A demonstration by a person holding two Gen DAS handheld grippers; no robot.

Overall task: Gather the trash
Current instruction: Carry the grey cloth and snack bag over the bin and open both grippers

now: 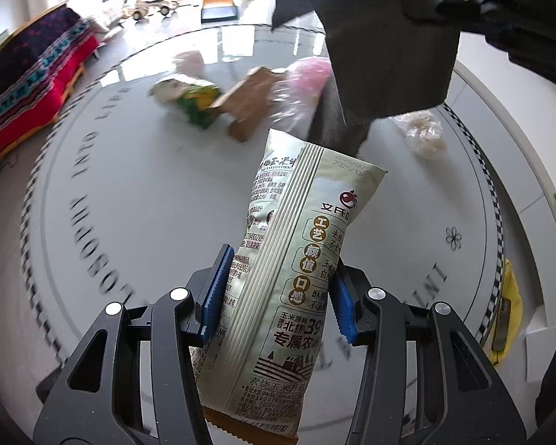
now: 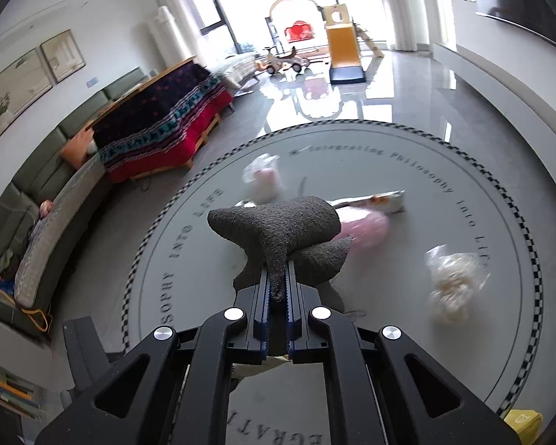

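Observation:
My left gripper [image 1: 281, 259] is shut on a pale green corn snack bag [image 1: 296, 222]. Its blue pads press the bag's sides, and the bag stands upright above the round grey surface [image 1: 129, 204]. My right gripper [image 2: 278, 274] is shut on a fold of a dark grey felt bag [image 2: 278, 222], which spreads out past the fingertips. In the left wrist view the same felt bag [image 1: 381, 55] hangs at the upper right, just beyond the snack bag. More trash lies on the surface: a green packet [image 1: 192, 100], a brown cardboard piece [image 1: 248, 104] and a pink plastic bag [image 1: 304, 85].
A clear bag with whitish contents [image 2: 456, 282] lies to the right, and a silvery wrapper [image 2: 381, 200] and another clear bag [image 2: 263, 178] lie farther off. A sofa with a red and dark blanket [image 2: 159, 129] stands at the left. A yellow item [image 2: 522, 419] sits at the surface's near right edge.

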